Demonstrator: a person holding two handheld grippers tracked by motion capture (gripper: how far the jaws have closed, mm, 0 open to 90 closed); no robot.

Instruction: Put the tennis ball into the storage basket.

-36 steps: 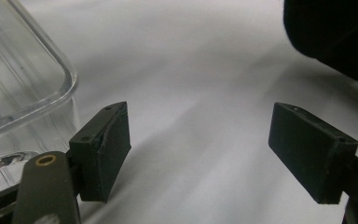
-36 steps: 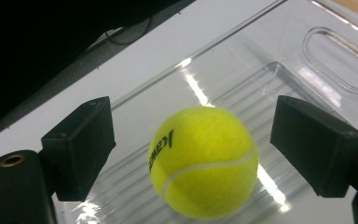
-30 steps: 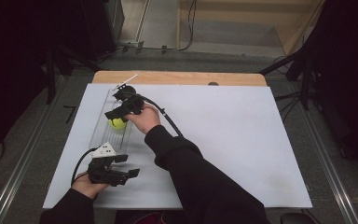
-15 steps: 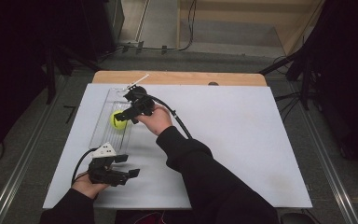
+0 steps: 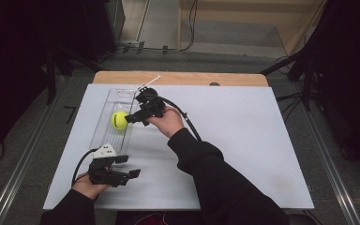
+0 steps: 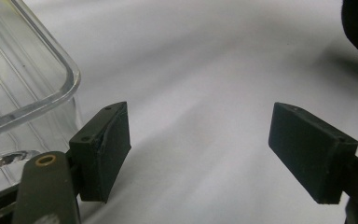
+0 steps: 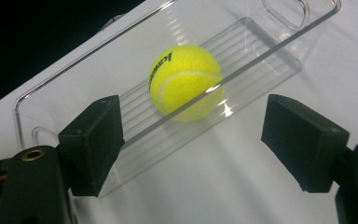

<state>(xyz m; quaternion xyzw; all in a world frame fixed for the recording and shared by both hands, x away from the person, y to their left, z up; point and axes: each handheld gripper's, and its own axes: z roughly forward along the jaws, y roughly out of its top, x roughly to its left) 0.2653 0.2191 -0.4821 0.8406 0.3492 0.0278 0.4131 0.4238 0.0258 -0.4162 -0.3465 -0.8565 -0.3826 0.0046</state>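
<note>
A yellow tennis ball point(image 7: 185, 81) lies inside the clear plastic tray point(image 7: 279, 37), about midway along its ribbed floor. The right gripper point(image 5: 132, 117) hovers just beside the tray's long wall, jaws spread wide and empty, the ball beyond them. The left gripper point(image 5: 130, 176) rests near the tray's near end, jaws also spread. If withdrawal is the step, keep the jaws clear of the tray's wall so the ball stays settled.

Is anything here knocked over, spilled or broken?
Nothing stands out. The tennis ball sits inside the clear tray, which lies flat on the white table cover. The right gripper and the left gripper are both open and hold nothing.
</note>
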